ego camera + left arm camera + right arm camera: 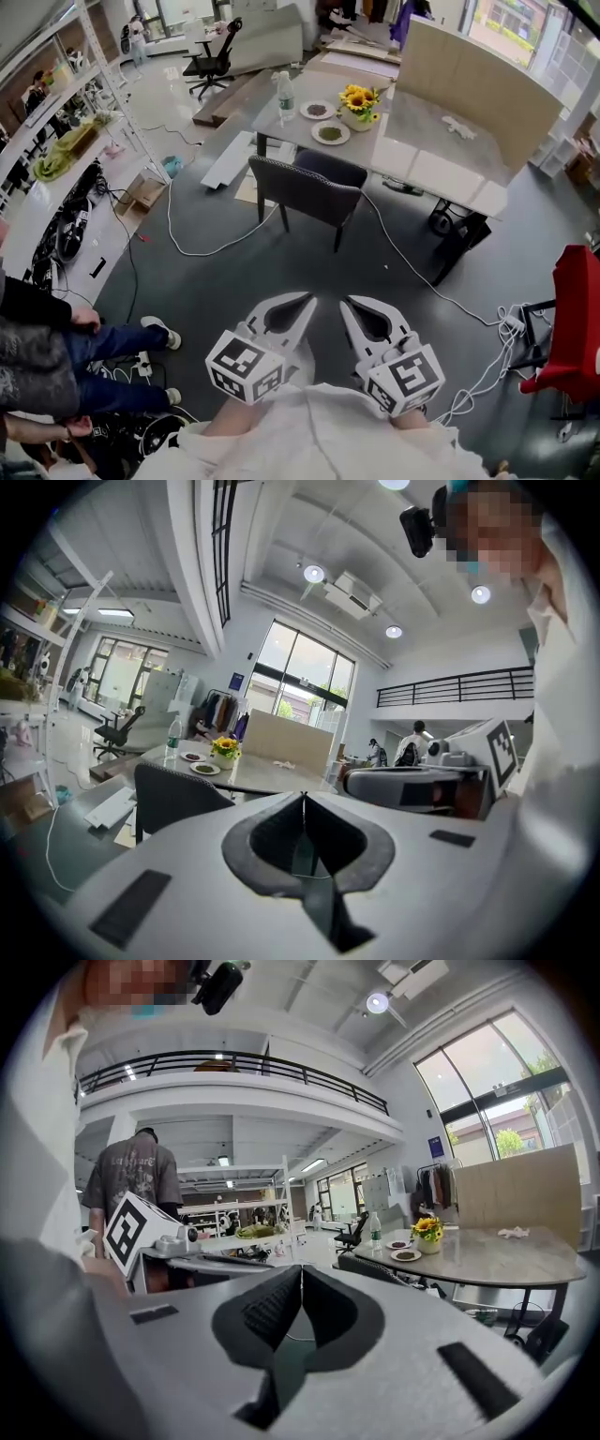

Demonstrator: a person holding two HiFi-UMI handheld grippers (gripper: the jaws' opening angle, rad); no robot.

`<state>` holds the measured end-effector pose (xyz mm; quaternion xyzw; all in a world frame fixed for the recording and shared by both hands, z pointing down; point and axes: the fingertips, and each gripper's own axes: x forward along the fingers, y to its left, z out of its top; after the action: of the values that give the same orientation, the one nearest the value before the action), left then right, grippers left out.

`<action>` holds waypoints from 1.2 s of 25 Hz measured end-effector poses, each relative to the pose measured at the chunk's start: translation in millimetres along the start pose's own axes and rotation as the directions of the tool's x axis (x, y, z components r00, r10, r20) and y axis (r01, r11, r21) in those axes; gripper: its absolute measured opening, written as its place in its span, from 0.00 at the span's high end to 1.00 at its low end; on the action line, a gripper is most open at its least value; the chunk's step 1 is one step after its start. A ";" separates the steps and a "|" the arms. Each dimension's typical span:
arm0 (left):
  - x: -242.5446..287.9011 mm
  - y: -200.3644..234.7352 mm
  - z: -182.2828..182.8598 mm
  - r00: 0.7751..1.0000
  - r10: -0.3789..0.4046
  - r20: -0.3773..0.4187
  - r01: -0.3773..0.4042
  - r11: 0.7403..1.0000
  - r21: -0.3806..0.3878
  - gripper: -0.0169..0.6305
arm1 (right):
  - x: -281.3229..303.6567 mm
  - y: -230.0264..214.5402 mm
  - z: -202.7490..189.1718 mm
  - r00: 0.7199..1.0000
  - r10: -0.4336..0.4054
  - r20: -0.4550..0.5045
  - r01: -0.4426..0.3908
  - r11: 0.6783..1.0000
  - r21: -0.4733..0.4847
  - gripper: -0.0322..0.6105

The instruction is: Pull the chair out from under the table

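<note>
Pot (357, 120) of sunflowers (359, 97), two dark-filled plates (319, 138) (on table (422, 141), by chair (305, 190))

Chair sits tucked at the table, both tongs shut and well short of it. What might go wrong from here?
1. The left tongs and right tongs are shut; unless opened, they may only bump the chair back.
2. A white cable loops past the chair's legs; dragging may snag it.
3. Jolting the table could topple the bottle or flowers.
</note>
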<state>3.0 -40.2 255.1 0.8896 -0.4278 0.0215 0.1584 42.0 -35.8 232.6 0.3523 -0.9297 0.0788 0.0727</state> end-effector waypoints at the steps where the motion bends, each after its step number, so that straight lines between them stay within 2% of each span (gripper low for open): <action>1: 7.5 9.4 5.6 1.000 -0.009 0.006 0.009 1.000 0.004 0.95 | 10.8 -7.8 3.0 1.000 -0.008 0.002 0.008 1.000 0.000 0.95; 12: 75.9 129.5 65.2 0.999 -0.045 0.017 0.045 0.999 0.004 0.95 | 136.9 -70.1 38.6 0.998 -0.055 -0.006 0.055 0.998 -0.018 0.95; 18: 109.1 180.6 77.1 0.996 -0.085 0.005 0.085 0.996 -0.004 0.95 | 188.5 -98.7 41.3 0.995 -0.098 -0.026 0.098 0.995 -0.014 0.95; 22: 127.8 200.9 76.8 0.992 -0.122 -0.015 0.121 0.992 -0.018 0.95 | 210.1 -111.2 37.0 0.990 -0.126 -0.060 0.126 0.992 -0.007 0.95; 26: 149.3 208.6 72.0 0.988 -0.155 -0.023 0.153 0.985 -0.079 0.95 | 226.4 -126.9 36.7 0.986 -0.147 -0.084 0.147 0.989 -0.002 0.95; 30: 160.6 219.4 72.5 0.987 -0.155 -0.037 0.153 0.986 -0.063 0.95 | 241.2 -138.5 38.0 0.985 -0.149 -0.092 0.149 0.989 -0.007 0.95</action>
<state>-70.9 -311.2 272.0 0.9142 -0.3550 0.0149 0.1949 -47.5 -300.9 254.6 0.4169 -0.8964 0.0891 0.1211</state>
